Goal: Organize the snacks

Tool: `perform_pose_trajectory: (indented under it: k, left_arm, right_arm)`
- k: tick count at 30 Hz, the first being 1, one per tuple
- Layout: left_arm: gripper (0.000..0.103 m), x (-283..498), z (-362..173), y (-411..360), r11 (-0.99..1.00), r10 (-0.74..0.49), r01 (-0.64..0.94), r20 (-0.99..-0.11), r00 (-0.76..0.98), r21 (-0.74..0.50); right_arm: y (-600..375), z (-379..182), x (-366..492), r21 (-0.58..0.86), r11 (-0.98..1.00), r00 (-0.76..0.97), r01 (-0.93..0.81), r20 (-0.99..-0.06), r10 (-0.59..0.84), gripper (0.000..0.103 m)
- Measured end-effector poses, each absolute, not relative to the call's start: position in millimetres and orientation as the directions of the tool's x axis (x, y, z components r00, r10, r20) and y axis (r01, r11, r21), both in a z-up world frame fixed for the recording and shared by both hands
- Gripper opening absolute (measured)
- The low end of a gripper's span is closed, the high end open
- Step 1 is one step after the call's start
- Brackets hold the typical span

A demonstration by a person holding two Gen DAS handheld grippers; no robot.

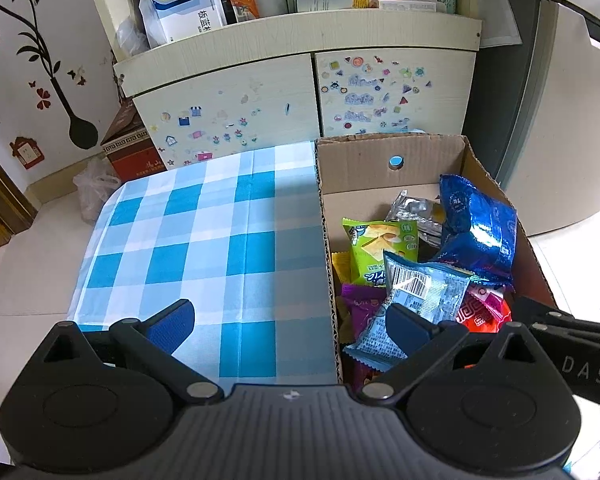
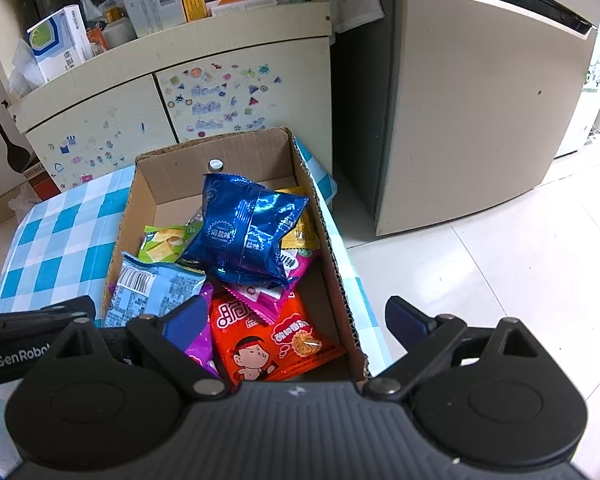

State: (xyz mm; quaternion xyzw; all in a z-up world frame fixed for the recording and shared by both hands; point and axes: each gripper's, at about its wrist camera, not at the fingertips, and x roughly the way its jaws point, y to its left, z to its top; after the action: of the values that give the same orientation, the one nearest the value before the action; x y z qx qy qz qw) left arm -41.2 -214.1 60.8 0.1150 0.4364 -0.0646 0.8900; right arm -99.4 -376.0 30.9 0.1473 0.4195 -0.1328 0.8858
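Observation:
A cardboard box (image 1: 380, 156) (image 2: 172, 172) stands on the right part of a blue-checked table (image 1: 204, 232). Several snack bags lie in it: a shiny dark blue bag (image 1: 476, 232) (image 2: 248, 232) on top, a green chip bag (image 1: 380, 248) (image 2: 164, 242), a light blue bag (image 1: 416, 300) (image 2: 152, 288), a red-orange noodle bag (image 2: 272, 340), purple and pink bags. My left gripper (image 1: 288, 324) is open and empty, straddling the box's left wall. My right gripper (image 2: 296, 320) is open and empty above the box's near right corner.
A cream cabinet (image 1: 300, 92) with stickers stands behind the table, its shelf packed with boxes. A grey appliance (image 2: 480, 100) stands to the right on a tiled floor. A red carton (image 1: 132, 148) and a plastic bag sit on the floor at left.

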Motion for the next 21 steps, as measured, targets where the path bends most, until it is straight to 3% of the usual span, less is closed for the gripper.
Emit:
perform_pose_trajectory:
  k: [21]
  left_arm:
    - [0.103, -42.8, 59.3, -196.4, 0.971, 0.014, 0.183, -0.797, 0.604, 0.156]
  right_arm:
    - [-362.7, 28.2, -92.9, 0.137, 0.948, 0.630, 0.289, -0.772, -0.080, 0.095]
